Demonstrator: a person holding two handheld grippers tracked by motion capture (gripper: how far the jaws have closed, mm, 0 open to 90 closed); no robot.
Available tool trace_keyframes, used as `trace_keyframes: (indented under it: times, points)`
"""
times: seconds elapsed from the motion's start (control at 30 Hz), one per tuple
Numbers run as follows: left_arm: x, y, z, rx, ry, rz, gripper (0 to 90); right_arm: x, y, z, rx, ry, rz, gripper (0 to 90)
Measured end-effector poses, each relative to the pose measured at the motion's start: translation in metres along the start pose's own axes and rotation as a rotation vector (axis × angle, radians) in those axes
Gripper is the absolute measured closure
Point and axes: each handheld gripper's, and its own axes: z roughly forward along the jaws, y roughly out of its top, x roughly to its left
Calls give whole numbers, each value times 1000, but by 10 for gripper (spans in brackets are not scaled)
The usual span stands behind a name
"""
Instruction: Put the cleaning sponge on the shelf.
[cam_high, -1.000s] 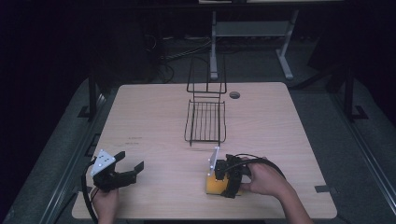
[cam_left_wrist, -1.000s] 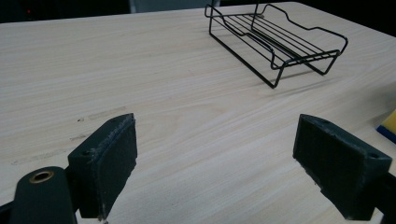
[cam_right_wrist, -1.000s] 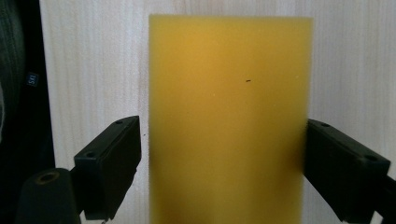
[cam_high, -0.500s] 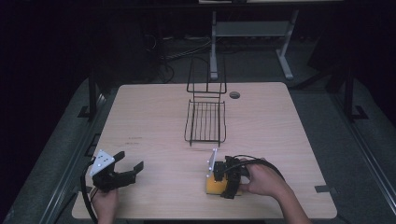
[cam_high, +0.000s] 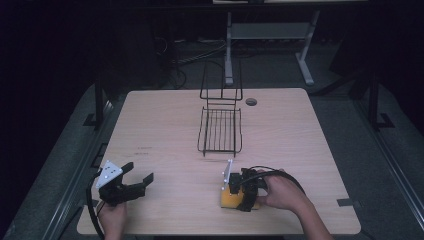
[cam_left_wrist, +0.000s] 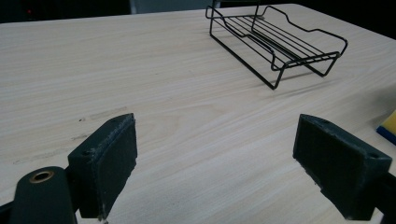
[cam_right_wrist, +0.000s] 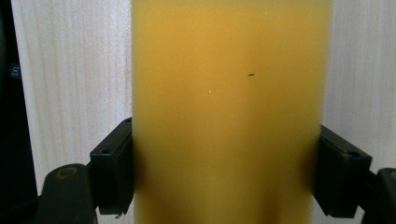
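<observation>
little has changed over the last second: the right gripper (cam_high: 239, 192) stays low at the near edge of the counter (cam_high: 165, 125), its jaws pressed against both sides of the yellow sponge (cam_right_wrist: 226, 112), which still lies flat on the wood. the grasp looks set, so a lift toward the wire rack (cam_high: 220, 131) seems next. the left gripper (cam_high: 131, 184) holds its place near the left corner, jaws wide open and empty.
</observation>
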Motion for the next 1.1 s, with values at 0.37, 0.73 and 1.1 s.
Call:
trace_keyframes:
  times: [0.37, 0.73, 1.1]
  points:
    - [0, 0, 0, -1, -1, 0, 130, -6, 10, -12, -4, -10, -29, 217]
    - [-1, 0, 1, 0, -6, 1, 130, -25, 28, -28, -28, -2, -50, 217]
    - [0, 1, 1, -5, -5, -3, 130, -42, 39, -34, -27, -5, -45, 217]
